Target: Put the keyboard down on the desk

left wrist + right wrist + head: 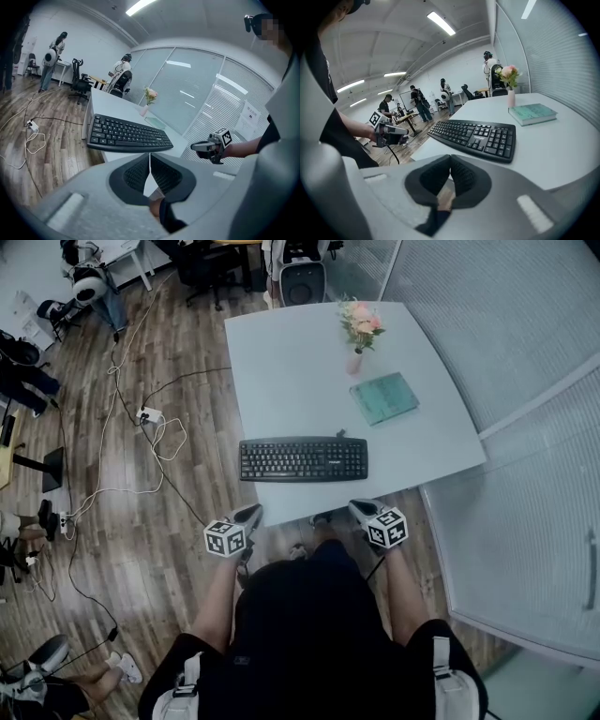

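Note:
A black keyboard (303,458) lies flat on the pale desk (281,362), close to its near edge. The same keyboard (126,135) fills the middle of the left gripper view and, as the keyboard (476,136), the right gripper view. My left gripper (252,514) hangs just off the desk's near edge, below the keyboard's left end, shut with nothing in it. My right gripper (360,510) is level with it below the keyboard's right end, also shut and empty. Neither one touches the keyboard.
A pink flower vase (359,334) and a teal book (384,397) stand farther back on the desk. Cables and a power strip (148,414) lie on the wood floor to the left. A glass partition (525,381) runs along the right. People and office chairs are in the background.

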Demonstrator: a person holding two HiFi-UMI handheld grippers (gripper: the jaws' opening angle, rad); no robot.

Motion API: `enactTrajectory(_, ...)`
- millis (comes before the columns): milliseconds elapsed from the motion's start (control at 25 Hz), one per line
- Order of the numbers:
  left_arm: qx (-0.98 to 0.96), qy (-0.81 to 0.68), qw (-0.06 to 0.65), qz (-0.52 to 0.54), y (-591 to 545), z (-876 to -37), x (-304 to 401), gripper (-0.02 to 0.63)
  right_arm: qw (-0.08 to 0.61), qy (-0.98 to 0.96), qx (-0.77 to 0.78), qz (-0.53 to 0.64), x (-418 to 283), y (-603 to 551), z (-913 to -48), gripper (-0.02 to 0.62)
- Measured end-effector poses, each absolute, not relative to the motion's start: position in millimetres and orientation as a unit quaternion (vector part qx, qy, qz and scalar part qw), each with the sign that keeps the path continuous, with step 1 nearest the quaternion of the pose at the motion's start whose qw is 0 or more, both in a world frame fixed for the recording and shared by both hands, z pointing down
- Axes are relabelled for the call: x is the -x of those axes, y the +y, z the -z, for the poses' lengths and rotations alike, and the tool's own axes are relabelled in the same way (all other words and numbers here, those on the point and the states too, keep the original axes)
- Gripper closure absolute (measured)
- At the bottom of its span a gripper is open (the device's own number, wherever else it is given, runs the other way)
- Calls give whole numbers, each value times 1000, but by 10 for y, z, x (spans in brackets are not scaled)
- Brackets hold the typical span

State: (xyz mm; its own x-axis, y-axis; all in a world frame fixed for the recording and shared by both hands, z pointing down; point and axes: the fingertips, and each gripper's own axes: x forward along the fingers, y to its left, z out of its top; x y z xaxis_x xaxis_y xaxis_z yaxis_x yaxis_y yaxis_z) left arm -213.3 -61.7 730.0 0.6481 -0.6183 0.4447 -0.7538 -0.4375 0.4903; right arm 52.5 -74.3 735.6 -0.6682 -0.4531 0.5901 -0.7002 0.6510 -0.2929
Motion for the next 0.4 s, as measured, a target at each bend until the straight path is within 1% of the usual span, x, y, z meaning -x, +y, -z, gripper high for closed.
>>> enactTrajectory(400, -838, -413, 344, -95, -545, -7276, 2287, 589, 210, -876, -325, -288, -447, -600, -7256, 594)
